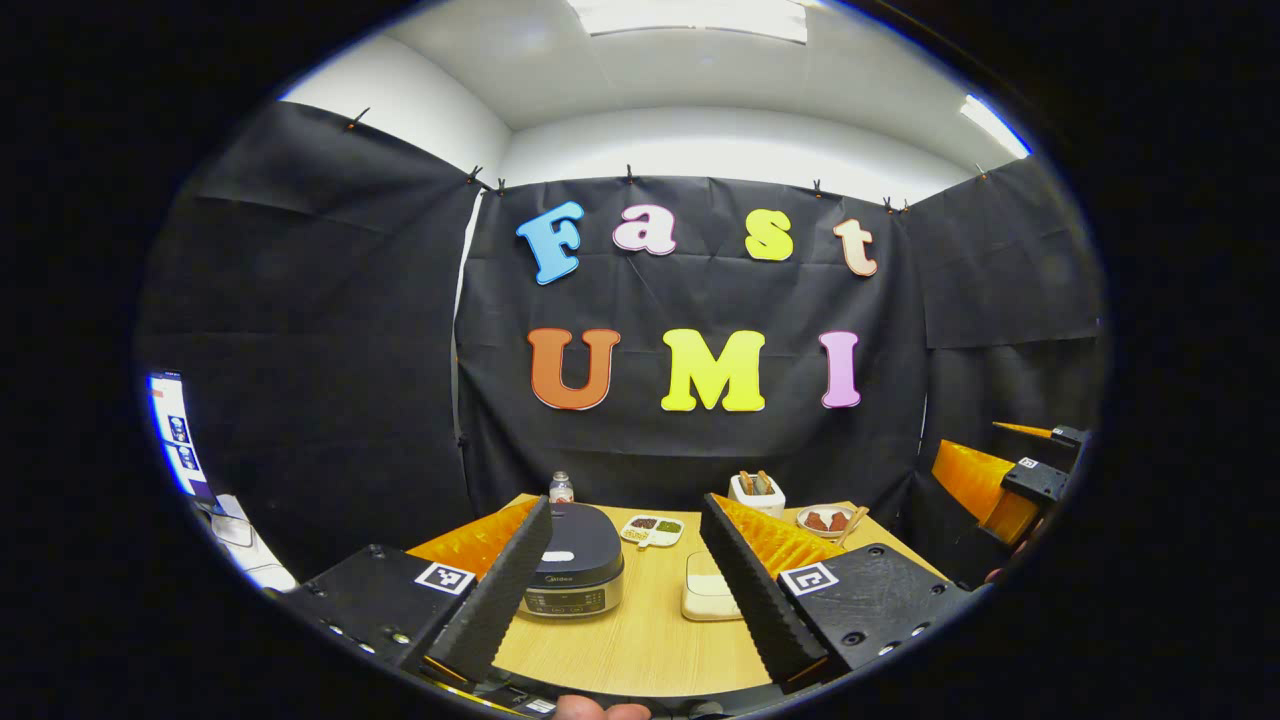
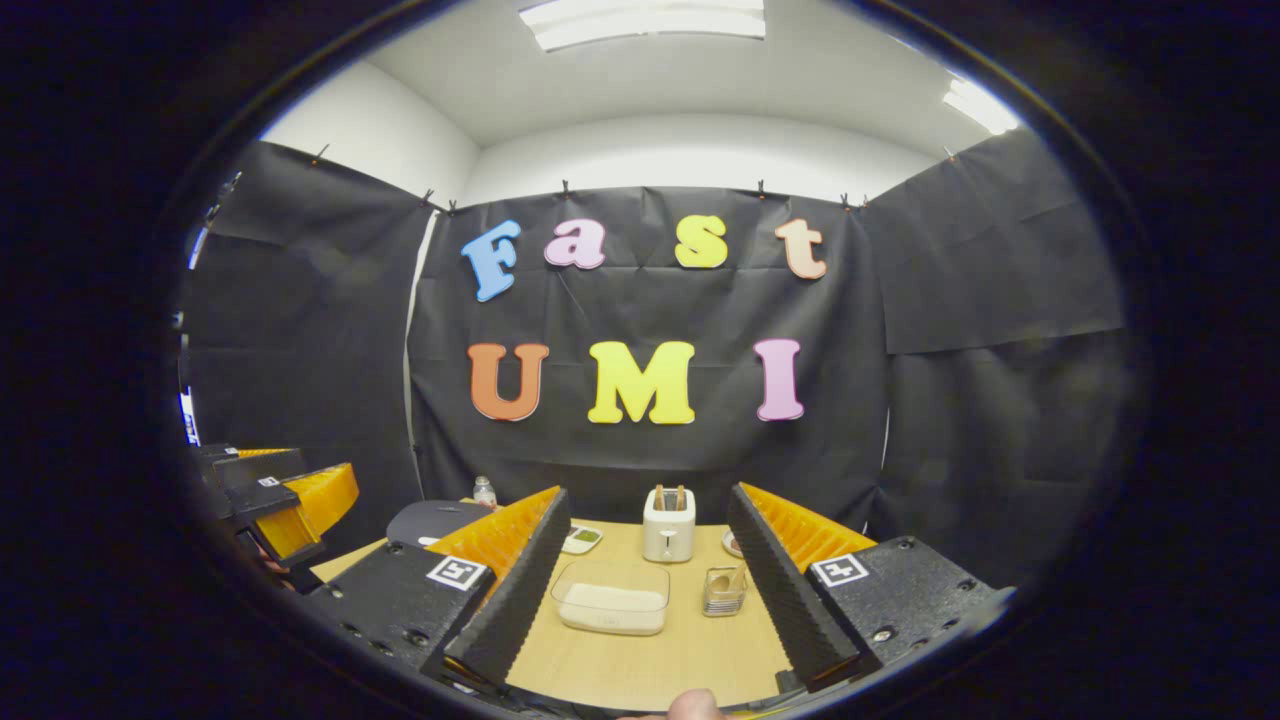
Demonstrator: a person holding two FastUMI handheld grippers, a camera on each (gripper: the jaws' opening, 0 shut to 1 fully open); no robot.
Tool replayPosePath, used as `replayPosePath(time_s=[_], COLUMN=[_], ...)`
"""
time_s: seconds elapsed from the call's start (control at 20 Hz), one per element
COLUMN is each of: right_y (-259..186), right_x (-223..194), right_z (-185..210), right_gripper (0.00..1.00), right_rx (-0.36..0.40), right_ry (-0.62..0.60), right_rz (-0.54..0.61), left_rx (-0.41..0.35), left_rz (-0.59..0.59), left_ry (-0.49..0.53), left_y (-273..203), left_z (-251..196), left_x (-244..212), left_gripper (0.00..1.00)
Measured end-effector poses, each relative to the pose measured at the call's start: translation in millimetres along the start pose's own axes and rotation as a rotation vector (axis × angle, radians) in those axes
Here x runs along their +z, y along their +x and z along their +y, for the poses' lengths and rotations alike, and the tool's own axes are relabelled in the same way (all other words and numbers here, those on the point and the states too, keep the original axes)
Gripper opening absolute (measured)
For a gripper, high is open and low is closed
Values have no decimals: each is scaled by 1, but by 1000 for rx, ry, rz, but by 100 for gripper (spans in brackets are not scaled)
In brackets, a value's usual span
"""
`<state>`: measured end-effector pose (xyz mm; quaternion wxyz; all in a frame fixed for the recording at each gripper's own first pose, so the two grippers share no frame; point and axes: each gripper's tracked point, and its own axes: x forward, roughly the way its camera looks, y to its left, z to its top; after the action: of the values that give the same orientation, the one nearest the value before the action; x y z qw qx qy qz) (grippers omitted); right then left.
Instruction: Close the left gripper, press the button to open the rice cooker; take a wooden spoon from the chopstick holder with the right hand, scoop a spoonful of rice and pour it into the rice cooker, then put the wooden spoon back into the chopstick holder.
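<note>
A dark rice cooker (image 1: pixel 575 568) with its lid down stands on the wooden table (image 1: pixel 640 640), also seen at the left as the rice cooker (image 2: pixel 432 522). My left gripper (image 1: pixel 627 508) is open in front of it, well short of the cooker. A clear box of white rice (image 2: pixel 612 608) lies between my right gripper's fingers, farther off. To the right of the box stands the small clear chopstick holder (image 2: pixel 723 590) with a wooden spoon in it. My right gripper (image 2: pixel 648 495) is open and holds nothing. The rice box (image 1: pixel 706 592) sits right of the cooker.
A white toaster (image 2: pixel 668 525) with brown slices stands behind the rice box. A small bottle (image 1: pixel 561 487), a divided sauce dish (image 1: pixel 651 530) and a plate of food (image 1: pixel 826 520) line the table's far side. The other gripper (image 1: pixel 1010 480) hovers off the right edge.
</note>
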<state>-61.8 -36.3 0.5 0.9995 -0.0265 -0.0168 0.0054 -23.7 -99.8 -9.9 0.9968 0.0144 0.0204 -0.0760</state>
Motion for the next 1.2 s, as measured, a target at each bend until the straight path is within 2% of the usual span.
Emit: replayPosePath(time_s=[0.05,0.1,0.15,0.25,0.4,0.6,0.65,0.8,0.85,0.95,1.2], right_y=[-1,0,1,2,5,9,10,12,13,13,14], right_x=[-4,-5,-7,-9,-14,-19,-18,-15,-17,-16,-10], right_z=[3,4,3,3,0,3,3,6,5,8,17], right_gripper=[97,100,97,100,96,100,97,100,96,100,100], right_rx=[7,8,7,5,-6,-7,-8,-8,-10,-11,-5], right_ry=[2,5,8,13,23,30,26,18,10,12,13], right_rz=[6,11,16,21,33,50,51,46,49,52,40], left_rx=[-3,-9,-13,-11,-4,-21,-22,-15,-9,2,-17], left_rz=[7,12,14,7,7,16,23,47,47,56,64], left_ry=[-4,-12,-17,-19,-11,6,4,-26,-24,-18,-21], left_y=[-2,-1,0,4,7,7,7,9,9,8,10], left_z=[-2,-5,-8,-8,-8,-12,-12,-8,-4,1,0], left_x=[-2,-3,-1,3,1,-3,-4,-7,-7,-10,-10], left_gripper=[95,95,95,95,95,95,94,95,95,95,95])
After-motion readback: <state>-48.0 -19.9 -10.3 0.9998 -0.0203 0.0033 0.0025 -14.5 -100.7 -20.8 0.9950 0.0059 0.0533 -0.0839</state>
